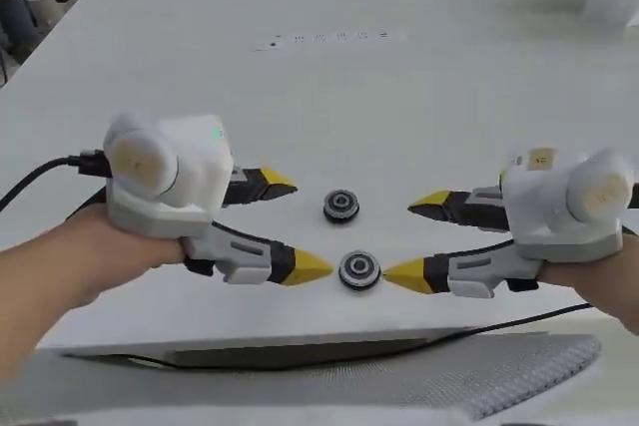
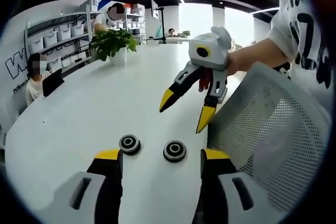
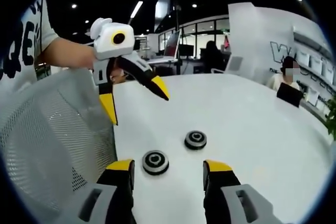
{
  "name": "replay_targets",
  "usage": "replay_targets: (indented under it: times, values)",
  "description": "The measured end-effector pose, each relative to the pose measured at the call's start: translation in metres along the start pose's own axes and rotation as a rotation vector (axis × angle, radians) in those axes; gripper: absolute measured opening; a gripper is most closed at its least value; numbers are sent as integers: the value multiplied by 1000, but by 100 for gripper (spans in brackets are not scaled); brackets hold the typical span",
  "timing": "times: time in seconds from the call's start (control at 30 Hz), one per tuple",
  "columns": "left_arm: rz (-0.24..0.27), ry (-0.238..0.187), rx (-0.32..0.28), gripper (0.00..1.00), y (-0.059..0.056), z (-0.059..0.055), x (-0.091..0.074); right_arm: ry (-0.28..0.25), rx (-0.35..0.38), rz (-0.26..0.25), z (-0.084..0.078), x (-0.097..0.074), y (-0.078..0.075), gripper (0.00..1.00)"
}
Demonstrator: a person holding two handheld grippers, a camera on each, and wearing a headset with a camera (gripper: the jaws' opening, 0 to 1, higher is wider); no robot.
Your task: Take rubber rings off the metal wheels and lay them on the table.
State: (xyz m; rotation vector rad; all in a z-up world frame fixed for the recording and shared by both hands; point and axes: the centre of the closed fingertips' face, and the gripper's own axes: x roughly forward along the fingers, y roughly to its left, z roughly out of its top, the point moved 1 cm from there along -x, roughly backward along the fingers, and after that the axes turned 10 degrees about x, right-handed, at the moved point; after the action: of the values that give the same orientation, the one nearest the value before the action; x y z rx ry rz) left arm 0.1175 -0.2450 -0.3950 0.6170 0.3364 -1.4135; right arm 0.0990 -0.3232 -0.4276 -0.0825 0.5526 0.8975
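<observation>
Both rubber rings (image 1: 343, 270) sat on their metal wheels, none laid out yet. Near wheel (image 1: 359, 269) and far wheel (image 1: 341, 206) lay flat on the white table (image 1: 419, 97), close to its front edge, apart from each other. Left gripper (image 1: 306, 227) and right gripper (image 1: 399, 242) faced each other across them, jaws spread, gripping nothing. Each lower jaw tip sat just beside the near wheel, one per side. Probably staged this way so one gripper braces the wheel while the other peels its ring.
</observation>
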Motion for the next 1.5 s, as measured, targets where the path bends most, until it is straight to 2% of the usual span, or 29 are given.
replay_targets:
  times: [0.23, 0.57, 1.0, 1.5]
  values:
    - [-22, 3, 2, 54, -5, -2, 7, 20, -17, 31, -6, 5, 6, 46]
    - [-57, 16, -3, 48, -11, -8, 17, 32, -3, 42, -18, 10, 3, 40]
    - [-104, 47, 5, 43, -17, -17, 31, 31, 11, 69, -23, 18, 4, 34]
    - [-135, 47, -9, 35, -20, -17, 45, 30, 27, 95, -26, 23, 6, 29]
